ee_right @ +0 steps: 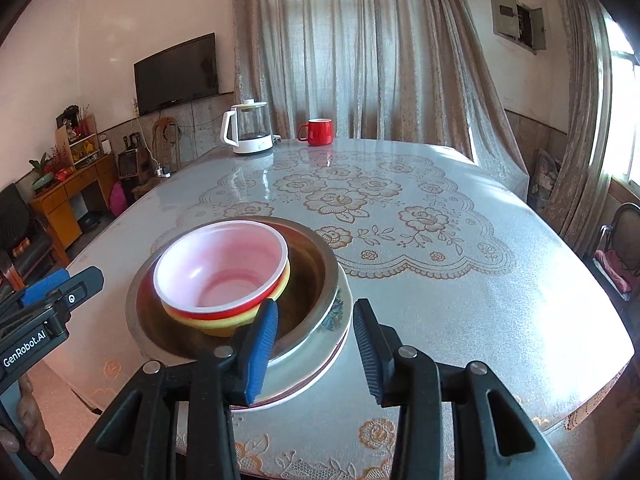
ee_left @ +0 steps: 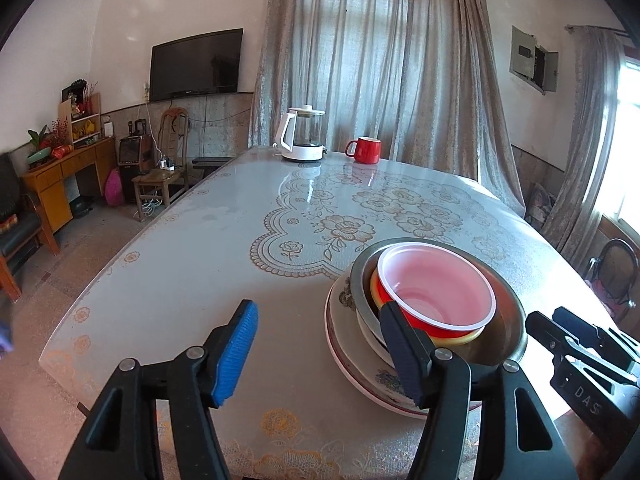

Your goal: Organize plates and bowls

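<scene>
Stack: your dishes sit in one pile near the front edge of the table. A flowered plate is at the bottom. A metal bowl sits on it. A yellow bowl sits in that, and a red bowl with a pink inside is on top.

Left gripper: your left gripper has its fingers spread apart. Nothing is held. One blue pad is out over bare table. The other is in front of the pile's near-left side; you cannot tell if it touches.

Right gripper: your right gripper also has its fingers apart and empty. They sit on either side of the plate's right rim, not pinching it.

Step in hand: the pile looks finished, and both grippers look like they are letting go. This is a guess from how things sit.

Next move: pull both grippers straight back and a bit up, so no pad drags a rim. The red bowl leans a little in the pile, so go gently.

Far things: a kettle and a red mug stand far off at the back. They are not plates or bowls, so leave them.
</scene>
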A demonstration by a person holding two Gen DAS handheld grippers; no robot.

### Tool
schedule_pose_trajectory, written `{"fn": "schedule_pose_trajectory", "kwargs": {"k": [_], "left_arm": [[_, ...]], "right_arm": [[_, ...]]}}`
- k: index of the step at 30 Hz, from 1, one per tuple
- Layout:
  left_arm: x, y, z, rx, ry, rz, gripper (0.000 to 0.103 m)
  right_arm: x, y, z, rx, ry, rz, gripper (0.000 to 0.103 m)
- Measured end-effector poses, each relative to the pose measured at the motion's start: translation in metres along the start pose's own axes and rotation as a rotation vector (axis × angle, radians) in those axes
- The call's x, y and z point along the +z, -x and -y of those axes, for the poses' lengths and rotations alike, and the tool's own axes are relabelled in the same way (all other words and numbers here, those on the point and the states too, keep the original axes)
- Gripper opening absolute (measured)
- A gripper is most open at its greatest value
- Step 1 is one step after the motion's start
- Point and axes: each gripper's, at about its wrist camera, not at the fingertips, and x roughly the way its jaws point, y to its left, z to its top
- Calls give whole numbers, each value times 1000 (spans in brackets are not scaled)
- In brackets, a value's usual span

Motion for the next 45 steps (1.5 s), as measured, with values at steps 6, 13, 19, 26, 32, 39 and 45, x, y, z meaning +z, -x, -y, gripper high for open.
{"fn": "schedule_pose_trajectory", "kwargs": {"k": [6,13,19,26,32,39,45], "left_arm": [[-6,4,11,5,-24,4,76],[-7,5,16,25,-43,4,88],[-6,4,14,52,-32,8,92],[-8,4,15,48,-38,15,95],[-9,3,16,49,-40,16,99],[-9,1,16,56,-37,7,99],[-9,1,17,65,-39,6,102]], "right_arm": [[-4,9,-10,-36,3,38,44],[-3,13,-11,-47,2,55,47],[-5,14,-13,-38,7,57,47],[-4,12,-11,-31,0,55,47],[-5,12,-13,-26,3,60,47],[-6,10,-14,-22,3,56,47],[-7,10,-14,-25,2,53,47]]}}
